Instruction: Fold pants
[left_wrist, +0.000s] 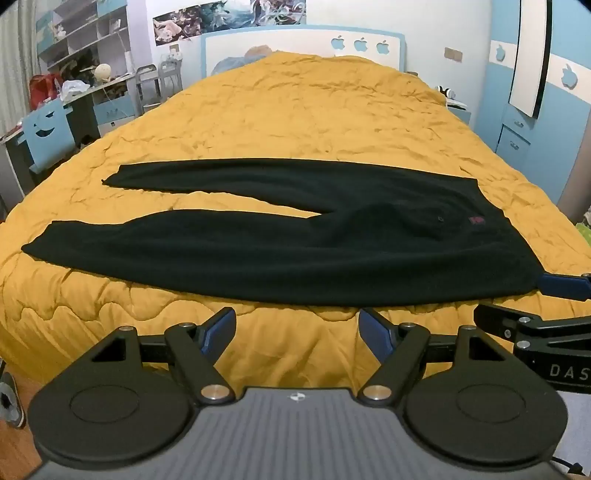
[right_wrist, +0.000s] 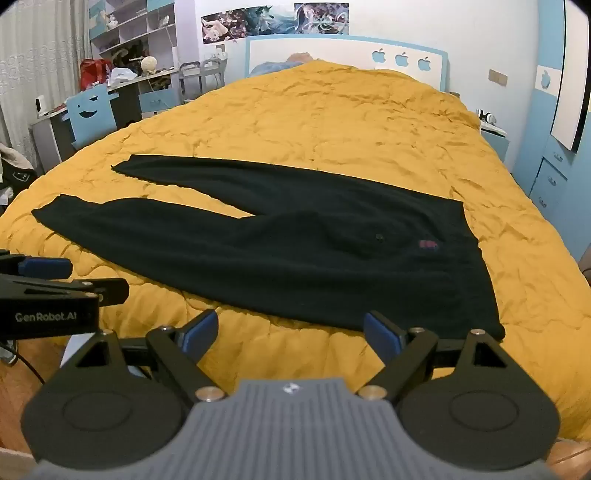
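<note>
while both sets of jaws stand wide apart and grip nothing, black pants (left_wrist: 280, 254) lie flat, unfolded, on the yellow bed (left_wrist: 314, 118), beyond left gripper (left_wrist: 297, 326) and right gripper (right_wrist: 291, 330).

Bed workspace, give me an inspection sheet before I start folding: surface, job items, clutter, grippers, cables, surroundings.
Surface: yellow quilt, wrinkled, covering the bed.
Job's things: black pants laid flat, legs spread apart, waistband to the right, unfolded.
Clutter: nothing seen on the quilt besides the pants.
Grippers: left gripper open, at the near edge of the pants; right gripper open, near the waistband corner; neither holds cloth.
Cables: thin black cable at lower left of right view.
Surroundings: desk with blue chair, shelves, blue headboard.
</note>
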